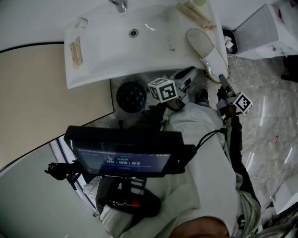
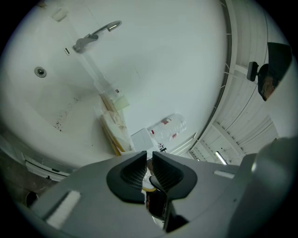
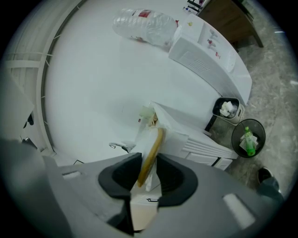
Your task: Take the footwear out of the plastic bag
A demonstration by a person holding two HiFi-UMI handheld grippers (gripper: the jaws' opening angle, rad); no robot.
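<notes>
A white slipper (image 1: 206, 50) with a tan sole edge is tilted over the right corner of the white washbasin (image 1: 102, 51). My right gripper (image 1: 223, 80) is shut on its heel end. In the right gripper view the slipper (image 3: 151, 155) stands edge-on between the pads, with thin pale film beside it. My left gripper (image 1: 190, 72) hangs just below the basin's front edge, left of the slipper, shut with nothing between its pads (image 2: 135, 173). A clear bag with tan contents (image 2: 114, 125) lies on the basin's far ledge (image 1: 194, 13).
A faucet (image 1: 119, 4) and a drain (image 1: 133, 32) mark the basin. A dark round grate (image 1: 131, 96) sits under it. A small bin with tissue (image 3: 226, 109), a round bin holding a green bottle (image 3: 248, 137) and a white cabinet (image 3: 205, 46) stand to the right on marble floor.
</notes>
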